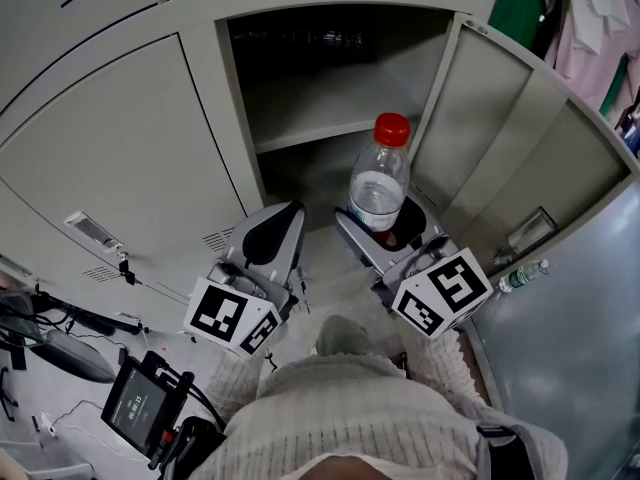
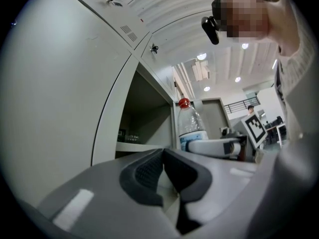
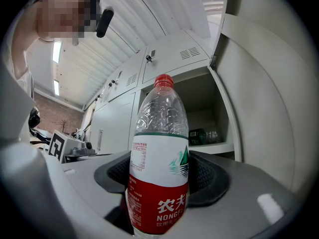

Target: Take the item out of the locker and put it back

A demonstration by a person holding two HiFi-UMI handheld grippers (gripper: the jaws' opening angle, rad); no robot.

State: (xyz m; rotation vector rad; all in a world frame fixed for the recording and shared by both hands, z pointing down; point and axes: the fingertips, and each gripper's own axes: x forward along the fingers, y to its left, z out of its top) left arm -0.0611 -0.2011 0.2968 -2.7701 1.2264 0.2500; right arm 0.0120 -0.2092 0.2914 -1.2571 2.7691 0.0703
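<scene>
A clear water bottle [image 1: 380, 183] with a red cap and a red and white label stands upright in my right gripper [image 1: 385, 230], just in front of the open locker compartment [image 1: 310, 136]. In the right gripper view both pads press on the bottle's [image 3: 160, 168] label, so the right gripper [image 3: 162, 176] is shut on it. My left gripper [image 1: 275, 230] hovers to the bottle's left, level with it. Its pads meet in the left gripper view, where the left gripper [image 2: 163, 171] holds nothing. That view also shows the bottle [image 2: 188, 126] at the locker's mouth.
The locker door [image 1: 510, 138] stands swung open to the right, with a clear holder [image 1: 530, 230] on its inner face. A small green-capped bottle [image 1: 522, 275] lies lower right. Dark items [image 3: 202, 136] sit on the inner shelf. A closed locker door [image 1: 120, 158] is left; a screen device [image 1: 140, 403] and cables lie lower left.
</scene>
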